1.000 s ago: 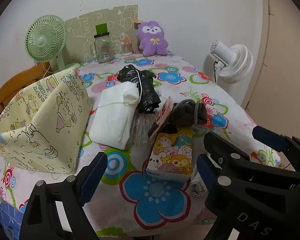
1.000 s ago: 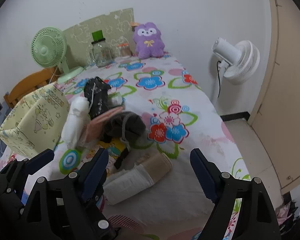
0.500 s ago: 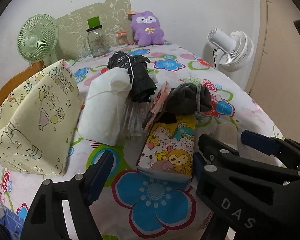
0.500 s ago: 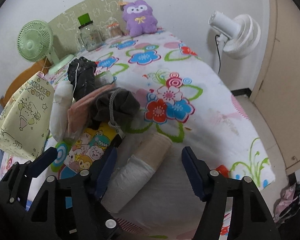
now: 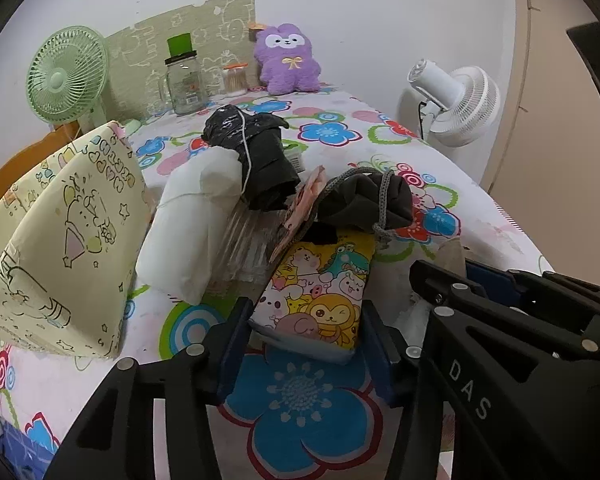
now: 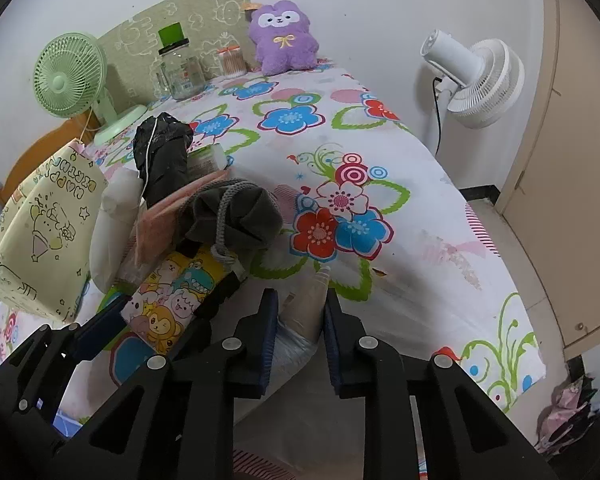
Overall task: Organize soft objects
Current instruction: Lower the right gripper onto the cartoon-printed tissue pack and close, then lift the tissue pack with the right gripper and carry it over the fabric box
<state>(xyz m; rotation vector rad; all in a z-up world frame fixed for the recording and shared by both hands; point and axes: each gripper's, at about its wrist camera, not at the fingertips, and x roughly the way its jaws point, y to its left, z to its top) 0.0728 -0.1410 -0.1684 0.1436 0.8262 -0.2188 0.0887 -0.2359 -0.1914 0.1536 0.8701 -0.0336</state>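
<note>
A cartoon-print pouch (image 5: pixel 320 276) lies on the flowered tablecloth (image 5: pixel 300 400). Its near end sits between the pads of my left gripper (image 5: pixel 306 314), whose jaws are closing and touch both its sides. My right gripper (image 6: pixel 300 320) is shut on a beige and white roll (image 6: pixel 306 300) near the table's front edge. That roll also shows in the left wrist view (image 5: pixel 448 250), beside the pouch. Behind the pouch lie a grey drawstring bag (image 5: pixel 364 200), a pink piece (image 5: pixel 304 196), a black bundle (image 5: pixel 264 160) and a white bundle (image 5: pixel 192 224).
A yellow printed fabric bag (image 5: pixel 60 240) stands open at the left. At the table's back are a purple plush (image 5: pixel 288 60), a glass jar (image 5: pixel 184 84) and a green fan (image 5: pixel 66 76). A white fan (image 6: pixel 476 80) and a door (image 6: pixel 572 160) stand right of the table.
Both grippers' jaws have narrowed. The right one came down and shut on the roll. The left one closed in around the pouch's near end, and both views sit closer to the table.
</note>
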